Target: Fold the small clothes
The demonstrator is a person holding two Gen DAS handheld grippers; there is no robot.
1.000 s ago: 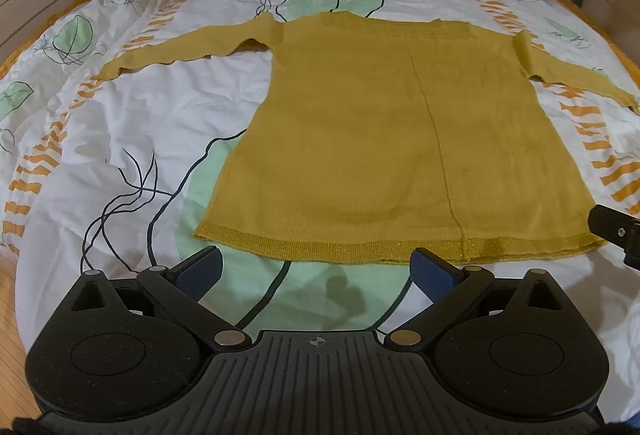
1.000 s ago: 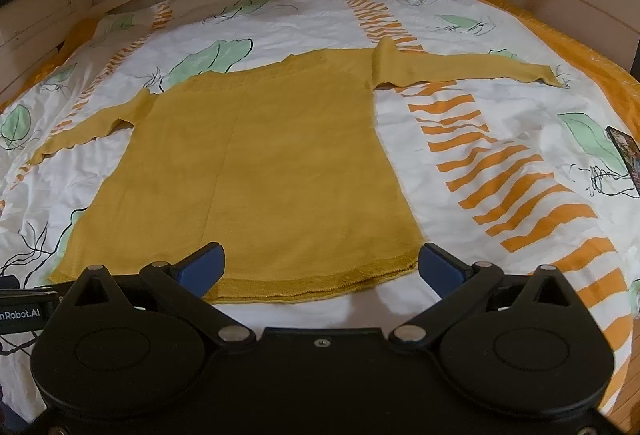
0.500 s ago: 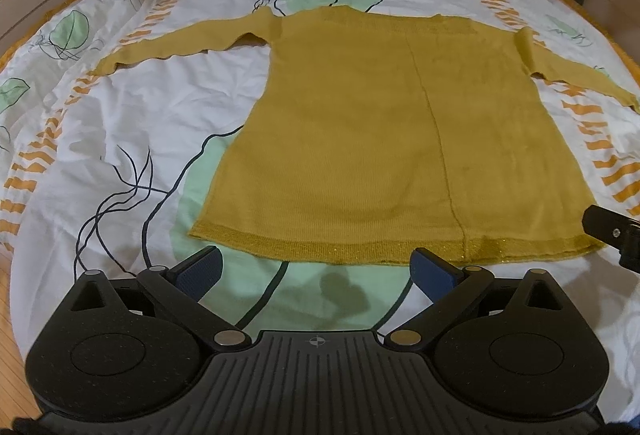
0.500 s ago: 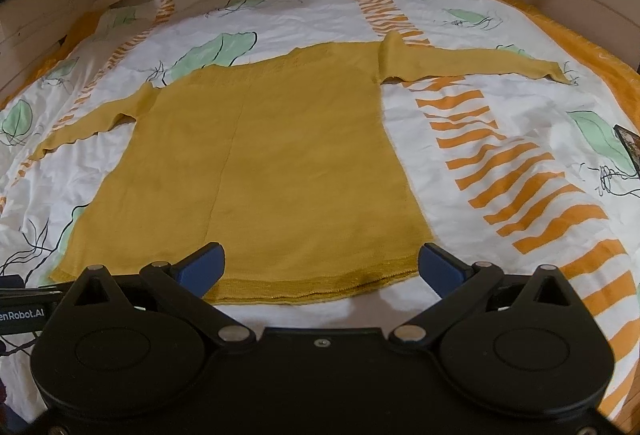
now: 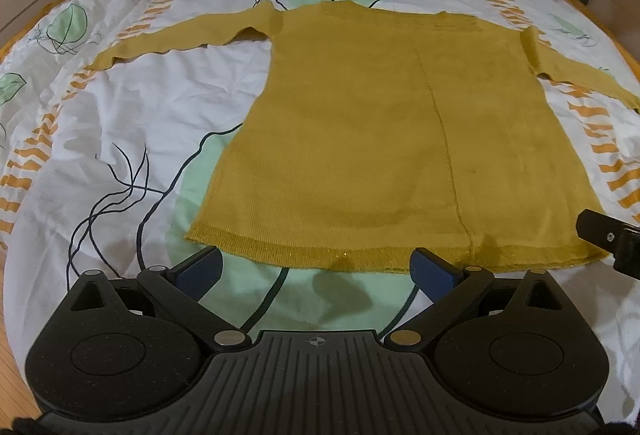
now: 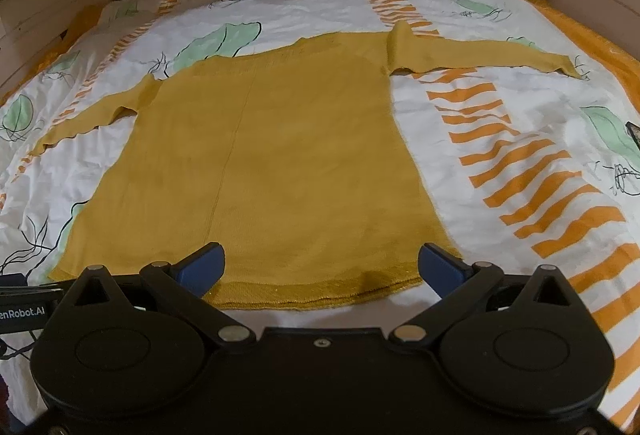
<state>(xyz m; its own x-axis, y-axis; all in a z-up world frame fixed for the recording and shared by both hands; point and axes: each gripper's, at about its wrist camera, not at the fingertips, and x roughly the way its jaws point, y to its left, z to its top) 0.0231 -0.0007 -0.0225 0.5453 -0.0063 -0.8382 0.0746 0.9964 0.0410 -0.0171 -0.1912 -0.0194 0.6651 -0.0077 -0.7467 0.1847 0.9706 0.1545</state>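
Mustard-yellow knitted long-sleeved sweater lies flat across the middle of both frames on the white leaf-and-stripe printed bed cover, sleeves spread toward the upper corners; the left gripper and the right gripper hang just short of its hem at the lower edge, both spread wide and holding nothing; the likely trouble is a pinch that catches the bed cover with the hem, or takes only the top layer; loose knit could also sag and skew the fold.
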